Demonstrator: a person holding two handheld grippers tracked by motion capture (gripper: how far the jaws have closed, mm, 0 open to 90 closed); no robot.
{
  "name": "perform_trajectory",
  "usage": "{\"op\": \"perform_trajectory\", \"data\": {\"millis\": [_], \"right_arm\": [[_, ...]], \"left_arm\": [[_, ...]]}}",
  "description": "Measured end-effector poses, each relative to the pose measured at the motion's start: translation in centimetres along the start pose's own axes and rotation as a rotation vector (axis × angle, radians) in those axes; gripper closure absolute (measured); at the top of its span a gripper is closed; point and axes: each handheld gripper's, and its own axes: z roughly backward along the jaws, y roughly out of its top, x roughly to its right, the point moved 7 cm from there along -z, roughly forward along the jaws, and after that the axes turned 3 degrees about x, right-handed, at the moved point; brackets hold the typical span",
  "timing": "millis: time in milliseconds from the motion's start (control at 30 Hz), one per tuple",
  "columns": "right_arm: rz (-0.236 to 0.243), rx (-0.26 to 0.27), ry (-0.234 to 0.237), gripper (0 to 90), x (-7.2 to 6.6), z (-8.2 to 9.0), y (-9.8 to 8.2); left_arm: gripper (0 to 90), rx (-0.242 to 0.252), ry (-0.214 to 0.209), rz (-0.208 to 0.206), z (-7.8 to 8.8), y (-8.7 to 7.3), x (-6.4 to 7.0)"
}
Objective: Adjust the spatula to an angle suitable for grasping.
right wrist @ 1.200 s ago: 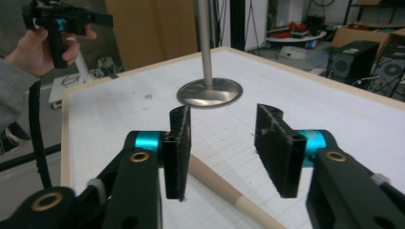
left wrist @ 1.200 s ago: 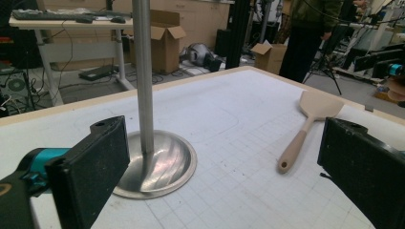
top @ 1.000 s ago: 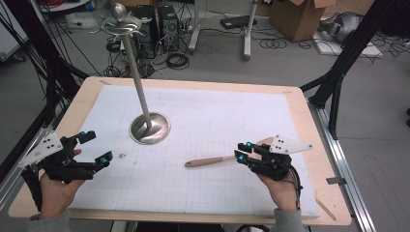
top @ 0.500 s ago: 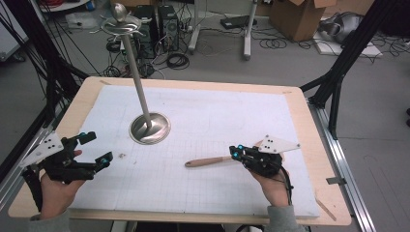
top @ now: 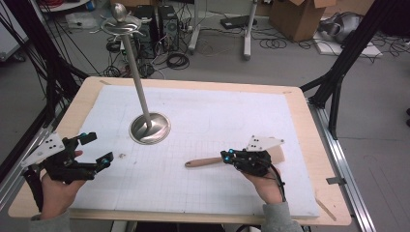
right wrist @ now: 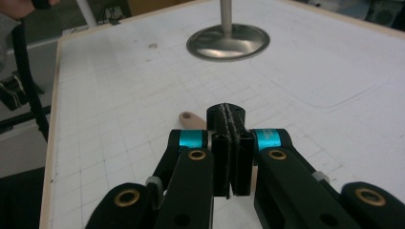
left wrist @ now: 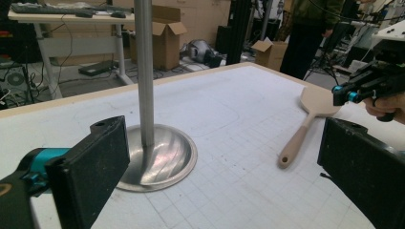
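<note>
- High view: the right gripper has slid leftward along the wooden spatula over the past second and now hovers above the join of handle and blade. The blade is mostly hidden under the gripper and its grey plate. The handle pokes out left on the white gridded mat. That looks like a pass to line up a grasp, with no lift begun. The left gripper has stayed at the mat's left edge, jaws spread wide and empty. The metal stand is upright left of centre, its top reaching off the table.
- Left gripper view: both wide-apart jaws frame the stand's base and the whole spatula, which lies flat to the right with the right gripper above its blade.
- Right gripper view: the jaws are pressed together with nothing between them. The handle's rounded tip peeks out behind them. Whether the jaws touch the wood is probably not decidable, since the gripper body blocks the contact.
</note>
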Motion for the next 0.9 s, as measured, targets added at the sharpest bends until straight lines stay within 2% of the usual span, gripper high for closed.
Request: {"op": "perform_trajectory", "data": {"millis": [333, 400, 567, 900], "right_arm": [[0.009, -0.069, 0.039, 90.0, -0.3, -2.2, -1.2], [0.006, -0.096, 0.048, 90.0, -0.4, -2.7, -1.6], [0.031, -0.144, 0.065, 90.0, -0.6, -4.1, -2.4], [0.037, -0.176, 0.08, 90.0, -0.8, -5.3, -2.9]], "left_arm": [[4.1, -0.003, 0.002, 0.003, 0.1, -0.1, 0.0], [4.1, -0.006, 0.003, 0.004, 0.0, -0.2, 0.0], [4.1, -0.009, 0.003, 0.003, 0.0, -0.3, 0.0], [4.1, -0.018, -0.001, 0.0, -0.2, -0.4, 0.1]]}}
